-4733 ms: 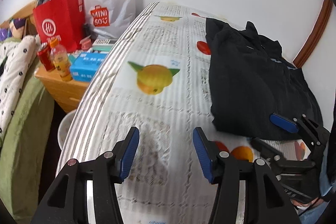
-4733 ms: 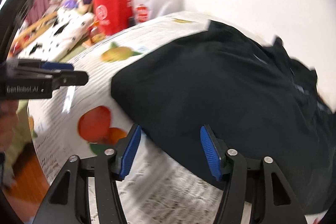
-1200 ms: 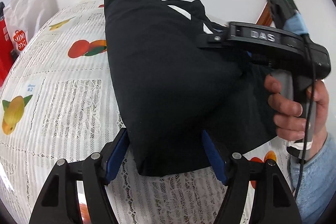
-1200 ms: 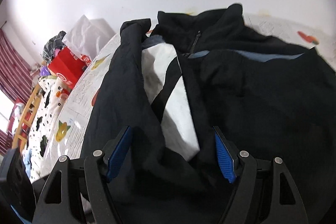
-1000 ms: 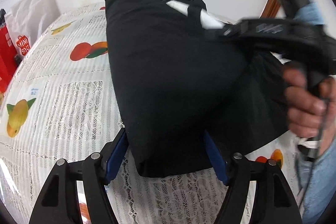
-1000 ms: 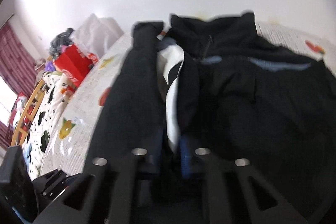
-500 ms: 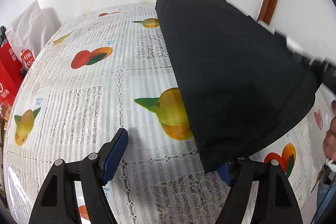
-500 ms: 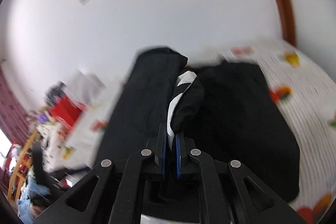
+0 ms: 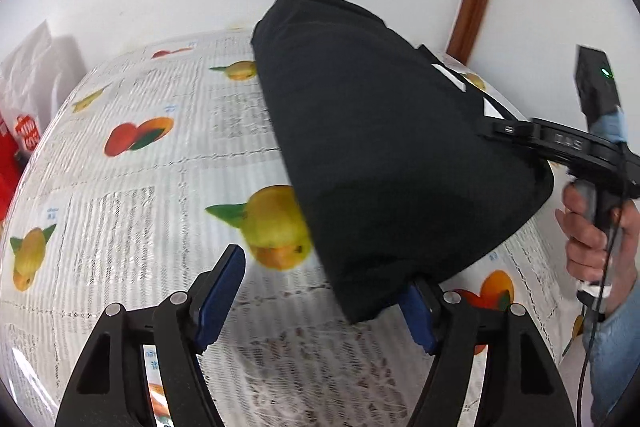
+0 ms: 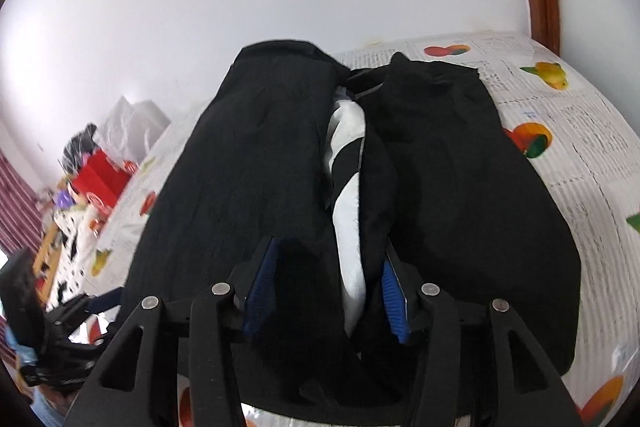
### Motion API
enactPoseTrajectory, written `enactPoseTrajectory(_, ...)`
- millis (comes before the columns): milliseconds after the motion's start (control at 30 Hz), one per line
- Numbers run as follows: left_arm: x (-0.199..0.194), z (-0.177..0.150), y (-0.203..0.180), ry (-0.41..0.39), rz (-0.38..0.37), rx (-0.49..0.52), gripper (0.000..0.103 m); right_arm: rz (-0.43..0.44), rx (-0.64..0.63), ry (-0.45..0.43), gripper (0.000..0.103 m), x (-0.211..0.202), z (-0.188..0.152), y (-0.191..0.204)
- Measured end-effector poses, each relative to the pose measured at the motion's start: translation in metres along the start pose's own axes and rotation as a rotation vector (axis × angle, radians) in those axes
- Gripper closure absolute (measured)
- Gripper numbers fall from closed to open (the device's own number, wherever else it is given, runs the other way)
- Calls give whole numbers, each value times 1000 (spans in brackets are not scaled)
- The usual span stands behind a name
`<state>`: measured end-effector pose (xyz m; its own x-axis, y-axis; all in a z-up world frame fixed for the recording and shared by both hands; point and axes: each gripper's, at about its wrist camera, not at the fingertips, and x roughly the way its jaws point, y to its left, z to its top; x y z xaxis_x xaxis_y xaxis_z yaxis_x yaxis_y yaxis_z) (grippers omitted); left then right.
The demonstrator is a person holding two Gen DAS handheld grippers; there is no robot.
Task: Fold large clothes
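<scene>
Looking along the left tool (image 9: 320, 291), I see its blue-padded jaws spread wide with only the fruit-print tablecloth (image 9: 140, 195) of the worktop between them; the right pad sits just under the lower corner of the black jacket (image 9: 384, 147), touching or nearly touching it, but nothing is clamped. The jacket hangs lifted off the cloth at its right edge, where the right tool (image 9: 516, 131) reaches in from the side, gripped by a bare hand (image 9: 596, 239); whether those jaws are closed cannot be told from here. A white shopping bag (image 9: 36, 67) stands at the far left by the wall. From the right tool's (image 10: 326, 287) own camera, its jaws stand partly apart with a bunched fold of the black jacket and its white lining (image 10: 348, 219) lying between the pads, loosely filling the gap. The rest of the garment spreads forward across the worktop towards the wall, and a red bag (image 10: 100, 179) sits beyond it at the left.
</scene>
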<state>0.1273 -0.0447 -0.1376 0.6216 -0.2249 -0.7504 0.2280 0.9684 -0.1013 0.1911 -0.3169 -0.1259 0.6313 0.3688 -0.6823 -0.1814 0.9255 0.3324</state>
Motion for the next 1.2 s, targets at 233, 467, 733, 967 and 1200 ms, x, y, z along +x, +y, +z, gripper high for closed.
enactPoseTrajectory(233, 30, 9, -28, 64, 24, 33, 33, -36, -9, 28, 56, 14, 3, 4)
enactPoseTrajectory(467, 37, 7, -40, 73, 95, 41, 30, -83, -85, 9, 97, 1, 18, 18)
enactPoseTrajectory(733, 47, 13, -37, 79, 101, 36, 30, -50, 28, -224, 97, -61, 0, -19)
enactPoseTrajectory(967, 45, 15, -35, 84, 82, 42, 31, -84, 97, -92, 83, -30, -18, -45)
enactPoseTrajectory(1200, 54, 24, -56, 90, 56, 66, 30, -65, 49, -28, 67, -13, -9, -33)
